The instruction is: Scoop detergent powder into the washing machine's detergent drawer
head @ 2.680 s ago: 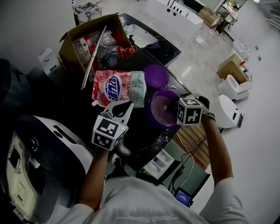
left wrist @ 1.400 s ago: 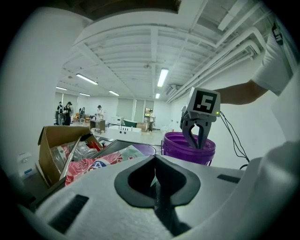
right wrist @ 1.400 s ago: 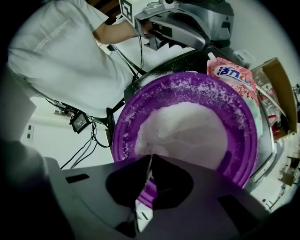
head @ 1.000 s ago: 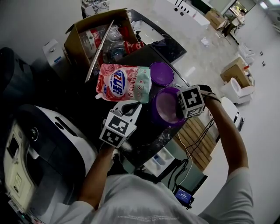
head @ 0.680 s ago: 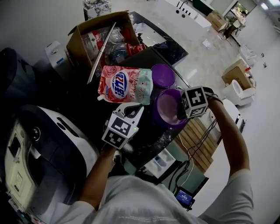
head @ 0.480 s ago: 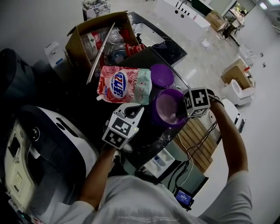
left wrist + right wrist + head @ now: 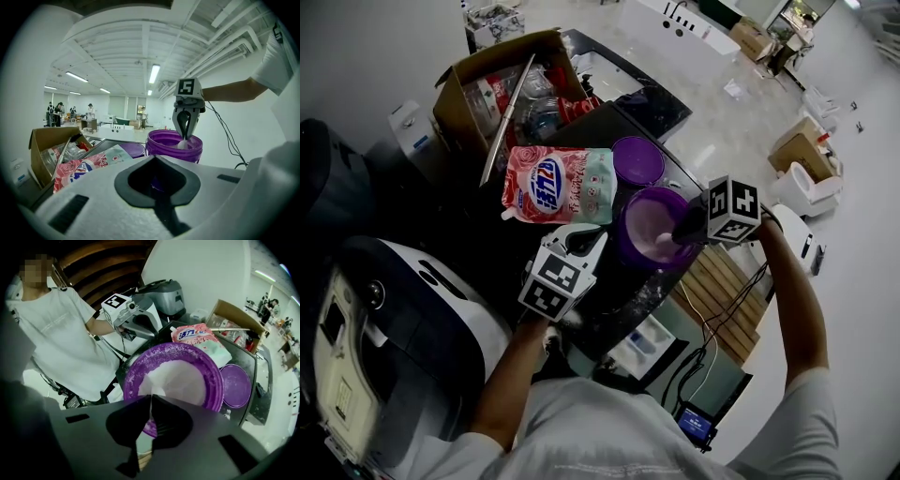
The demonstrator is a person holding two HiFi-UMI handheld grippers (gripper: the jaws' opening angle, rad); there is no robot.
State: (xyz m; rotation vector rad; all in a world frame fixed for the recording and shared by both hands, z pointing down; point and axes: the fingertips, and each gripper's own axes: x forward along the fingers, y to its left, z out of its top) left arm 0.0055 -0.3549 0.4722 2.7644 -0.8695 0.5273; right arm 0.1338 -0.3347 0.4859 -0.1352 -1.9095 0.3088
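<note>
Right gripper [image 7: 679, 232]: clenched on the scoop handle; marker cube up, tips down inside the tub; slants down from the person's right toward the tub's middle
Scoop [image 7: 152, 389]: pale, mostly hidden by the jaws; handle shows as a thin light strip in the seam between them; long axis runs along the jaws; bowl end points down into the powder and touches it; how full, cannot tell
Tub [image 7: 625, 251]: purple, round, open, upright on the counter near its front edge; sits between the two grippers
Powder [image 7: 185, 376]: white, heaped to one side of the tub; dusting on the inner wall
Left gripper [image 7: 581, 239]: jaws together, nothing between them; hovers over the counter on the near side of the tub; tips point at the tub, not touching it
Lid [image 7: 637, 161]: purple, flat on the counter; just beside the tub on the far side, also just beside the pouch
Pouch [image 7: 558, 185]: pink and pale green, lying flat; long axis across the counter; spout corner at its left end
Box [image 7: 450, 94]: cardboard, open, behind the pouch; bottles inside; a long grey bar leans across it
Counter [image 7: 614, 295]: dark, glossy
Washer [image 7: 403, 300]: white and dark, at the person's left
Drawer [image 7: 645, 345]: white compartmented tray, out below the counter's front edge, beneath the tub; well apart from the scoop
</note>
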